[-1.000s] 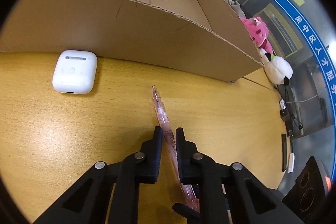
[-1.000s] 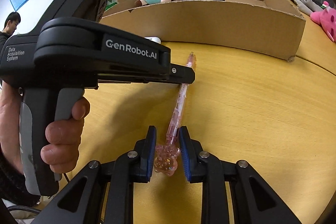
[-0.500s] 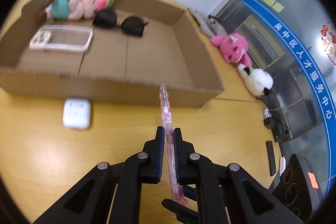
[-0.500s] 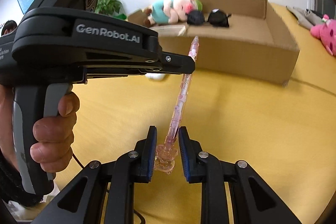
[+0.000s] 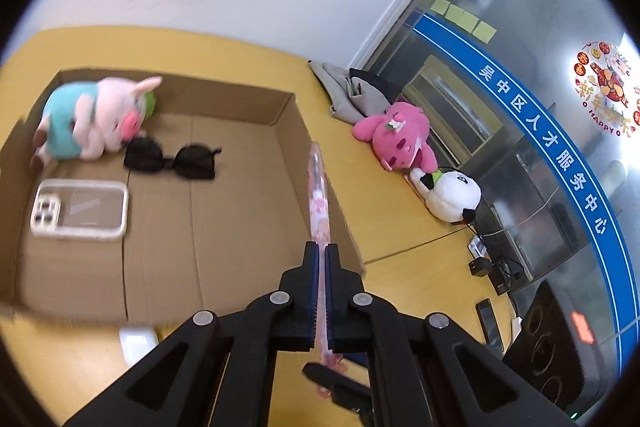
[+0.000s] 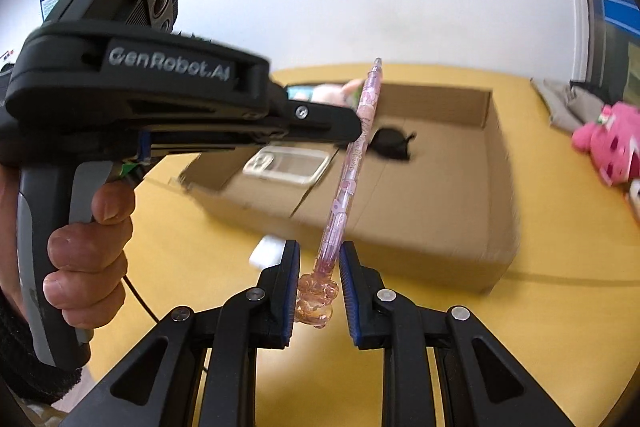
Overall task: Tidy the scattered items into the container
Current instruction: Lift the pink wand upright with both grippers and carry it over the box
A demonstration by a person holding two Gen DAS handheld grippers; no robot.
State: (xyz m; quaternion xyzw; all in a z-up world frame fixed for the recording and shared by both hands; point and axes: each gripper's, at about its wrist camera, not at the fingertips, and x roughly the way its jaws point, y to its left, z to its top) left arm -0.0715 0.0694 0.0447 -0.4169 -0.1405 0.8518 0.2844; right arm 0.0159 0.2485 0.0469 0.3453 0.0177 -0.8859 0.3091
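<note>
My left gripper (image 5: 321, 254) is shut on a pink pen (image 5: 319, 195) and holds it in the air, tip over the right wall of the cardboard box (image 5: 224, 227). The box holds a plush pig (image 5: 92, 123), black sunglasses (image 5: 172, 161) and a clear phone case (image 5: 80, 209). In the right wrist view the pen (image 6: 352, 163) runs from the left gripper's body (image 6: 168, 99) down between my right gripper's (image 6: 319, 255) fingers, which flank its charm end with gaps on both sides. A white earbud case (image 5: 136, 341) lies on the table before the box.
The yellow wooden table (image 6: 540, 327) carries a pink plush (image 5: 396, 139), a white panda plush (image 5: 452, 195) and grey cloth (image 5: 348, 95) to the right of the box. Cables and a phone lie at the far right edge.
Both grippers have lifted the pen from the table and carried it up towards the box. The right gripper's fingers have opened slightly around the pen's charm end.
</note>
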